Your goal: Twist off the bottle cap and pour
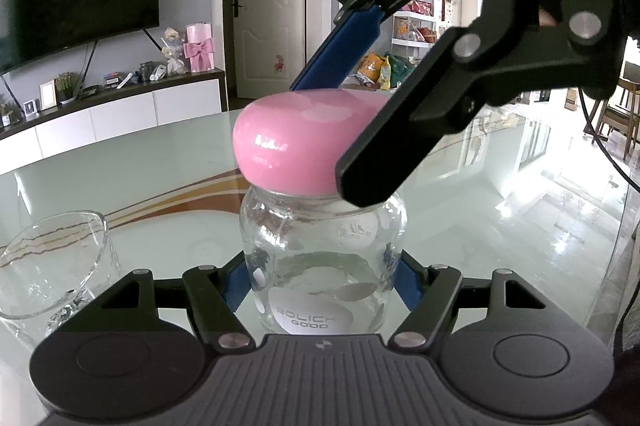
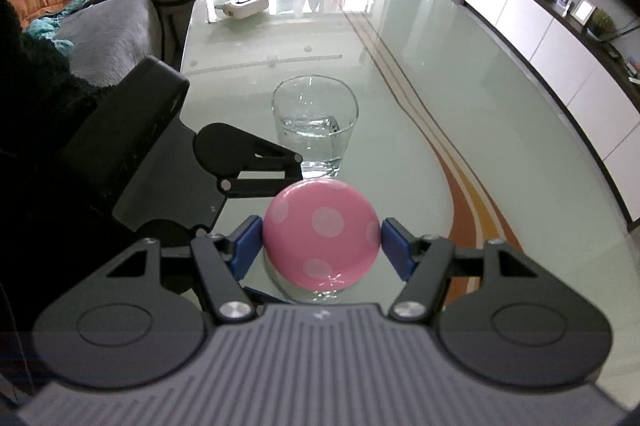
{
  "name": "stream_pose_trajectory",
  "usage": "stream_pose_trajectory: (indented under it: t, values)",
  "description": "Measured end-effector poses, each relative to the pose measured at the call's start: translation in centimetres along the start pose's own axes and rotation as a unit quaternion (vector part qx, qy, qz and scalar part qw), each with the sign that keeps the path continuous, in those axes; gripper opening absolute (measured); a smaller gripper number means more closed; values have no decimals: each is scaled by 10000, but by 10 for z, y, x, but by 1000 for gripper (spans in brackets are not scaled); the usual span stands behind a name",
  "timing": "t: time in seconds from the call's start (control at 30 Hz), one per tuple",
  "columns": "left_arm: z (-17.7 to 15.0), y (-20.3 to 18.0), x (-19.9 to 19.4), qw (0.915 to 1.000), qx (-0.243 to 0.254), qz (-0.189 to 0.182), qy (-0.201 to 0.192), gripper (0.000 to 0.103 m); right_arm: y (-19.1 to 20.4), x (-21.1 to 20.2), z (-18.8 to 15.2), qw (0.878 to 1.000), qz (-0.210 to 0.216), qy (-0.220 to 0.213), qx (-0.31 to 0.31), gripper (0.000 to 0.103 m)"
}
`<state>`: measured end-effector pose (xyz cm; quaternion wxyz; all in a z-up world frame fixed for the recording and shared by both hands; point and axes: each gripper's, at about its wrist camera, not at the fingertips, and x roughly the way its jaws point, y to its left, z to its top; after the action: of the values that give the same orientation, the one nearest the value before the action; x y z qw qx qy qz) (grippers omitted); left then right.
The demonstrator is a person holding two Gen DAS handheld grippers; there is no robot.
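Note:
A clear glass bottle [image 1: 320, 258] with a pink dotted cap [image 1: 296, 146] stands upright on the glass table [image 1: 160, 162]. My left gripper [image 1: 322, 282] is shut on the bottle's lower body, blue pads pressed to both sides. From above, my right gripper [image 2: 322, 242] is shut on the pink cap [image 2: 320, 238], its blue pads tight against the cap's left and right edges. In the left wrist view the right gripper's fingers [image 1: 376, 162] reach down onto the cap from the upper right. A drinking glass [image 2: 315, 124] holding some water stands just beyond the bottle; its rim [image 1: 48, 258] shows at the lower left.
The table's far end carries a white device [image 2: 242, 8]. A grey sofa [image 2: 120, 18] runs along its left side and a white TV cabinet [image 2: 560, 66] along the right wall. An orange stripe [image 2: 472, 194] curves across the tabletop.

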<state>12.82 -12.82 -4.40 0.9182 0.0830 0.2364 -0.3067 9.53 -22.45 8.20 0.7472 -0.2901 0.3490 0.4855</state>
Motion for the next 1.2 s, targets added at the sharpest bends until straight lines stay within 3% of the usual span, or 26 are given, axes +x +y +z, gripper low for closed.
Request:
stream_pose_trajectory:
  t: [1.2]
  values:
    - [8,6,-3,9985,-275,470,33,74,-4,6,-3,9998,-97,-143,59,65]
